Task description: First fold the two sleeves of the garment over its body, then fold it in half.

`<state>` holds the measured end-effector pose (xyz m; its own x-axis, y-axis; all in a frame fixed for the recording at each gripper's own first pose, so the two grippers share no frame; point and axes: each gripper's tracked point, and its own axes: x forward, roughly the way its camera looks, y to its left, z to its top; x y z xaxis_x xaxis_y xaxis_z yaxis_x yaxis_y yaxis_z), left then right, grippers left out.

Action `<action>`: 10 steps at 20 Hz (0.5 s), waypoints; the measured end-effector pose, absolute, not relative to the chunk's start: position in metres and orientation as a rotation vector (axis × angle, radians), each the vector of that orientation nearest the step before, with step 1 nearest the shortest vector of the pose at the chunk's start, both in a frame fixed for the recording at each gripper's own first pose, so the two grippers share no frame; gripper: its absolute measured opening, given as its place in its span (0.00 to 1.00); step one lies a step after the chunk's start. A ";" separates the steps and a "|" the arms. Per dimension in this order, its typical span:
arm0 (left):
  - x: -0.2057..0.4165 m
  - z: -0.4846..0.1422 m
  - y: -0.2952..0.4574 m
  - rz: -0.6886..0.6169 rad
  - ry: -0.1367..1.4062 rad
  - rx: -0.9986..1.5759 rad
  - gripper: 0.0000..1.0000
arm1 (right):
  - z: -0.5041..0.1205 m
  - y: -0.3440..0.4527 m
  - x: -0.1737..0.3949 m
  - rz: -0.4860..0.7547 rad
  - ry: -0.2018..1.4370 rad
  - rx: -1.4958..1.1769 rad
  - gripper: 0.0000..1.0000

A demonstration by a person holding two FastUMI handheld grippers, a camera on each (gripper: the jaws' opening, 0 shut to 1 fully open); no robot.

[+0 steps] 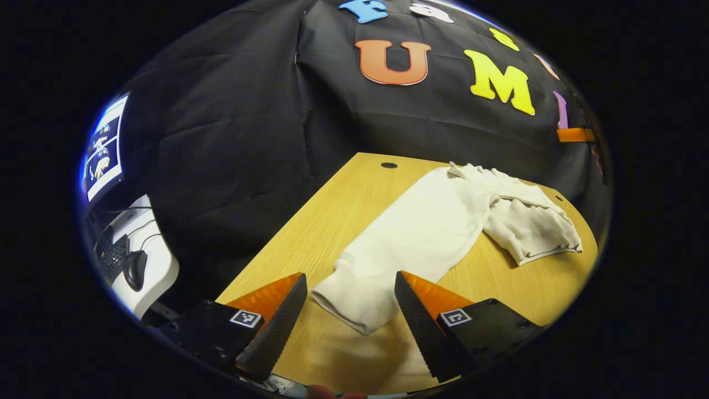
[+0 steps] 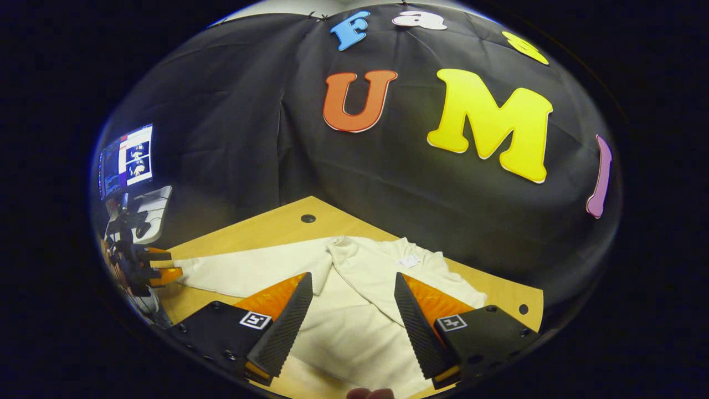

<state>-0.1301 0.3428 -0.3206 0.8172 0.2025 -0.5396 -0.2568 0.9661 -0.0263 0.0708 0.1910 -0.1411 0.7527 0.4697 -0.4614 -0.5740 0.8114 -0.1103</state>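
Note:
A cream sweatshirt lies on the wooden table. One long sleeve runs toward me and its cuff lies between the spread fingers of my left gripper, which is open and not pinching it. The rest of the garment is bunched at the far right. In the right gripper view the sweatshirt body spreads beneath my open right gripper, with a flap folded across it and a white label showing. The stretched sleeve reaches left to the other gripper.
A white side desk with a keyboard and mouse stands left of the table, a lit monitor above it. The tabletop has small round holes. Bare wood lies left of the sleeve. The table's right edge is near the garment.

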 end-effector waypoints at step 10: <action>-0.122 -0.346 0.340 0.214 0.592 -0.094 0.92 | -0.147 0.148 0.052 0.469 0.495 -0.204 0.93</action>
<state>-0.1216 0.3404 -0.3463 0.8083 0.1730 -0.5628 -0.2269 0.9736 -0.0266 0.0520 0.1482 -0.1465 0.7772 0.3823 -0.4998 -0.4790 0.8745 -0.0761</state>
